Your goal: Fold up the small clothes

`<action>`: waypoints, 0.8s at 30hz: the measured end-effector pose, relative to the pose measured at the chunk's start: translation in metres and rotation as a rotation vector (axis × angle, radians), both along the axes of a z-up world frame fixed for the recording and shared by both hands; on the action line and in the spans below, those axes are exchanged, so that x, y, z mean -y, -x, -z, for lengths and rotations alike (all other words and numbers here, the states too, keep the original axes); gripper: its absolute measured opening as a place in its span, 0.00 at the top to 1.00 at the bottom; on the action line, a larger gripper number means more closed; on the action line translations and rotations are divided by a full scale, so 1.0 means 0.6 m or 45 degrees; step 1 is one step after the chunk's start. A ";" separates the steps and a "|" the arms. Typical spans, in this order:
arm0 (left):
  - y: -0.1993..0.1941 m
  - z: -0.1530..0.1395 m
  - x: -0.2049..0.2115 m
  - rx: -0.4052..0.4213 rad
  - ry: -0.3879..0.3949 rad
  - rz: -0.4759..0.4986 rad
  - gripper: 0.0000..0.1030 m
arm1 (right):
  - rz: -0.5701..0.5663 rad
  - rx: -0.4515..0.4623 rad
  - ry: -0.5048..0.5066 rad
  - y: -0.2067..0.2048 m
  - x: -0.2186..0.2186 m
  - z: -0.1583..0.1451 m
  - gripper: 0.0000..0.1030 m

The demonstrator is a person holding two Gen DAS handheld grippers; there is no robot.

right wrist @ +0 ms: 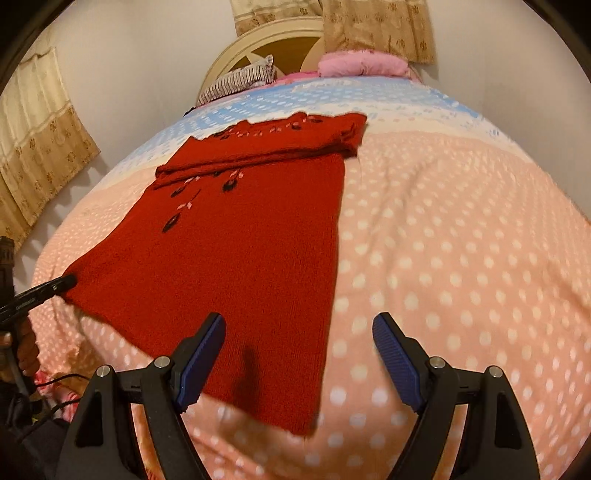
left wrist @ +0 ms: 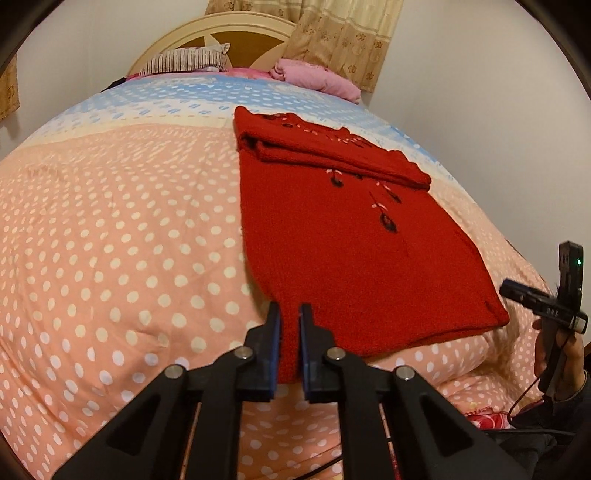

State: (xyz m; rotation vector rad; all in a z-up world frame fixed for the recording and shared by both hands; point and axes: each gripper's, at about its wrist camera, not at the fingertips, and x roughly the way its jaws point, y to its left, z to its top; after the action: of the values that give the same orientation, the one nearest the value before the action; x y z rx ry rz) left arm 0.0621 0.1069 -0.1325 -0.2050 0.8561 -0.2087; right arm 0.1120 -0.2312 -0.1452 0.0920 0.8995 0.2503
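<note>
Red sweater (left wrist: 332, 251) lies flat on the polka-dot bedspread (left wrist: 110, 258), long axis running from the near hem toward the headboard (left wrist: 218, 35), top section folded across. Left gripper (left wrist: 290, 314) is clamped on the near hem corner. Right gripper (right wrist: 299, 328) is spread wide, empty, over the opposite hem corner. Bare bedspread on both sides of the sweater.

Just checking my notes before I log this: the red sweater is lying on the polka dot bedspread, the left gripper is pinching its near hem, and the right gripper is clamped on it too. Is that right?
Not quite. The right gripper is open, its jaws spread above the red sweater, as the right wrist view shows. The left gripper does pinch the hem on the polka dot bedspread.
</note>
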 end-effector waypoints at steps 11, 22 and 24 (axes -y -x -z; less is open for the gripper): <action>-0.010 0.032 0.007 -0.069 -0.034 -0.021 0.81 | -0.018 -0.108 -0.116 0.034 0.016 0.029 0.53; -0.002 0.034 0.016 -0.070 -0.065 0.010 0.50 | -0.024 -0.131 -0.274 0.043 0.027 0.043 0.59; -0.002 0.033 0.013 -0.079 -0.060 0.010 0.53 | -0.040 -0.117 -0.243 0.045 0.021 0.041 0.59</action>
State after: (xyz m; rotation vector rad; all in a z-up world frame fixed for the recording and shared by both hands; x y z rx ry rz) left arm 0.0635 0.0989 -0.1522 -0.1649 0.9225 -0.1898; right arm 0.0848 -0.2437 -0.1701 0.2682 0.9673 0.3636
